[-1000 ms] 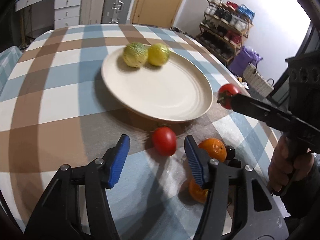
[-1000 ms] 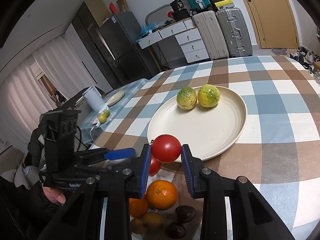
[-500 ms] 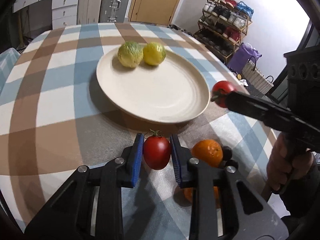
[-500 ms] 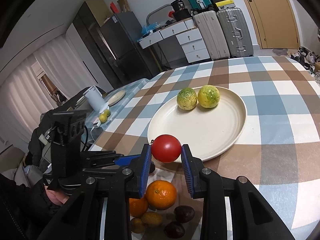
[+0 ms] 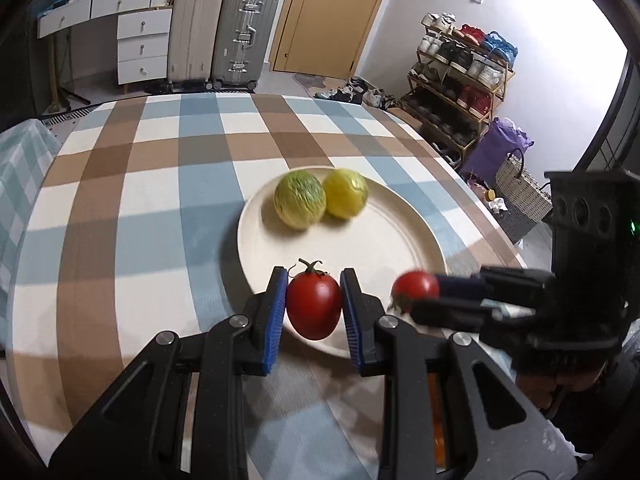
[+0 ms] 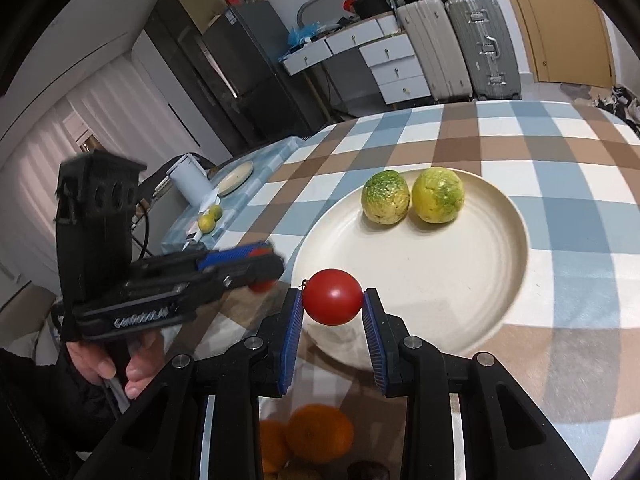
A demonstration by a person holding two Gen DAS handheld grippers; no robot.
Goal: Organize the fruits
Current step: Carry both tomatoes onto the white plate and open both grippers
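The left gripper (image 5: 314, 310), open around a tomato on the checked tablecloth (image 5: 160, 184) a second earlier, had clamped it and lifted it over the near rim of the cream plate (image 5: 400, 240). The right gripper (image 6: 333, 303) gripped a second tomato (image 6: 333, 303) beside it. Two yellow-green citrus fruits (image 6: 412, 196) sat on the plate's far side.

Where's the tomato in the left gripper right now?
In the left wrist view the tomato is clamped between the left gripper pads, over the near rim of the cream plate, left of the right gripper's tomato.
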